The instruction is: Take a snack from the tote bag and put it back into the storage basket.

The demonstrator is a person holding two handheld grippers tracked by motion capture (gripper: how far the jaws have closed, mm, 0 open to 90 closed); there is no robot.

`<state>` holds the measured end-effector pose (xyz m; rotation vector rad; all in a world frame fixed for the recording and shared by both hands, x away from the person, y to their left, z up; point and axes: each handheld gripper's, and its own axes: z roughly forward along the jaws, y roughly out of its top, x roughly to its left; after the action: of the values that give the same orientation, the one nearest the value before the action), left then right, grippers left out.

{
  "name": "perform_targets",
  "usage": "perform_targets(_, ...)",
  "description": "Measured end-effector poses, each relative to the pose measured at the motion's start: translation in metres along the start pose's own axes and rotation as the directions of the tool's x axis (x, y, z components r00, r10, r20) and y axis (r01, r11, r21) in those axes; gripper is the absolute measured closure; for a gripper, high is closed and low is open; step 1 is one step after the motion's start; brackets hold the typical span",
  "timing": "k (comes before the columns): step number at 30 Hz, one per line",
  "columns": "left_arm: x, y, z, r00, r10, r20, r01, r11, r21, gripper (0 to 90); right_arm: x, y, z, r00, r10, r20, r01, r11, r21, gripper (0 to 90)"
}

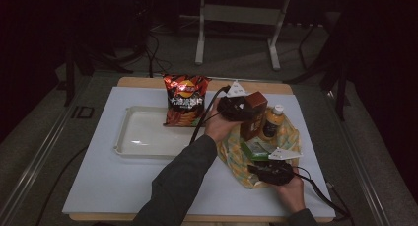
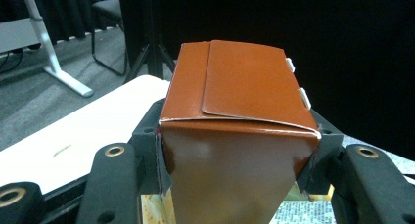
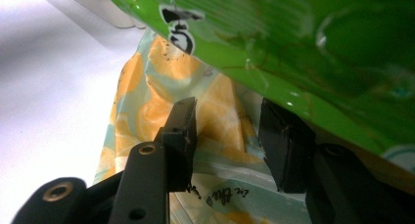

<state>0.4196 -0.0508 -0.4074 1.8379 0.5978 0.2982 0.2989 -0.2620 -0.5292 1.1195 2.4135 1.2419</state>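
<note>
A brown carton (image 2: 240, 97) stands upright between the jaws of my left gripper (image 2: 237, 145), whose pads press on its two sides. From above, that gripper (image 1: 245, 112) holds the carton (image 1: 255, 115) over the far end of a yellow-patterned cloth bag (image 1: 235, 159). My right gripper (image 1: 252, 168) lies at the bag's near end, beside a green packet (image 1: 254, 149). In the right gripper view its jaws (image 3: 227, 111) stand apart with only the bag's fabric (image 3: 220, 101) behind the gap. The glossy green packet (image 3: 293, 43) looms over them.
An orange-drink bottle (image 1: 272, 121) stands in the bag just right of the carton. A red chip bag (image 1: 185, 100) leans at the far edge of an empty clear tray (image 1: 129, 137). A white mat (image 1: 108, 181) covers the table. Chair and desk legs stand beyond.
</note>
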Motion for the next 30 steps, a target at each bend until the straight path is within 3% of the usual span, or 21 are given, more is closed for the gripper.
perform_targets(14, -0.011, 0.009, -0.013, 1.0, 0.006, 0.0, -0.006, 0.9998, -0.019, 42.4, 0.0, -0.001, 0.001, 1.0, -0.007, 0.002, 0.007, 1.0, 0.001, 57.8)
perform_targets(20, -0.013, 0.01, -0.017, 0.9998, 0.01, 0.016, -0.009, 0.9999, -0.006, 42.3, 0.001, -0.002, 0.002, 1.0, -0.005, 0.003, 0.005, 1.0, 0.002, 58.0)
perform_targets(30, -0.017, 0.018, -0.031, 0.9995, 0.012, 0.028, -0.011, 0.9995, -0.029, 42.4, 0.0, -0.003, 0.003, 1.0, -0.003, 0.0, 0.003, 1.0, 0.003, 57.9)
